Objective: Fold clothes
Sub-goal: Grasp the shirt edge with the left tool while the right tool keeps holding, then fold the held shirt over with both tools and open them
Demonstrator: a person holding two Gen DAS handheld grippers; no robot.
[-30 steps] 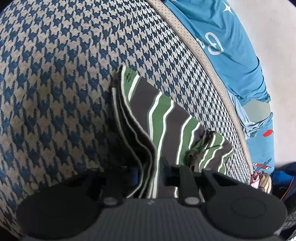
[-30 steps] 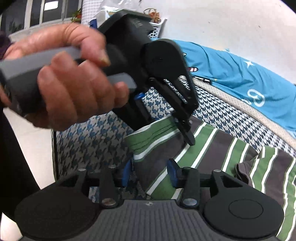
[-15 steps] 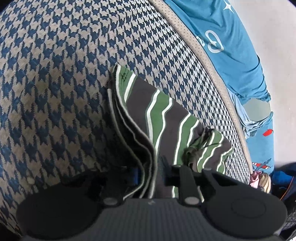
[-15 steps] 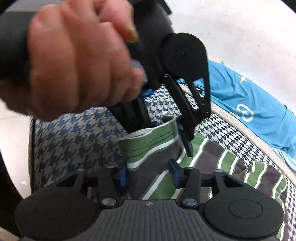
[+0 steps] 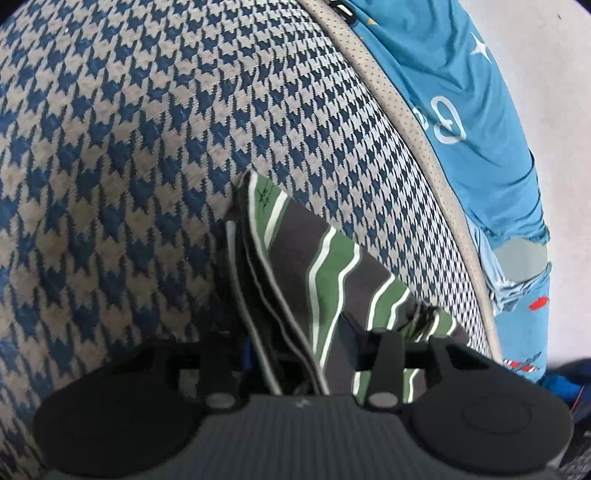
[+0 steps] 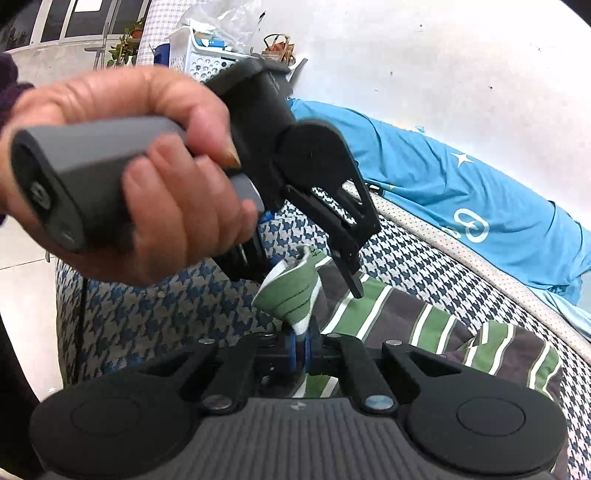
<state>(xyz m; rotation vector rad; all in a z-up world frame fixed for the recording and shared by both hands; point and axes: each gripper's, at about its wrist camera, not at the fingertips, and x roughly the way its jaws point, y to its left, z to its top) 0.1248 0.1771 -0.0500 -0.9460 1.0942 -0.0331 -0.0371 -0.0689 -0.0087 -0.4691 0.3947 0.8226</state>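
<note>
While the striped garment (image 6: pixel 424 317) lies on the houndstooth cushion (image 5: pixel 147 147) | right tongs (image 6: pixel 300 345) pinched on its green edge | left tongs (image 5: pixel 303 354) apart, straddling its folded layers.

A plain white wall (image 6: pixel 461 66) fills the back, lightly speckled. Below it runs a blue-and-beige houndstooth cushion (image 5: pixel 129 155) edged with beige perforated piping (image 5: pixel 417 125). Far left: pale tiled floor (image 6: pixel 26 295), windows (image 6: pixel 66 18), potted plants (image 6: pixel 127 44) and a white perforated basket (image 6: pixel 207 62).
</note>
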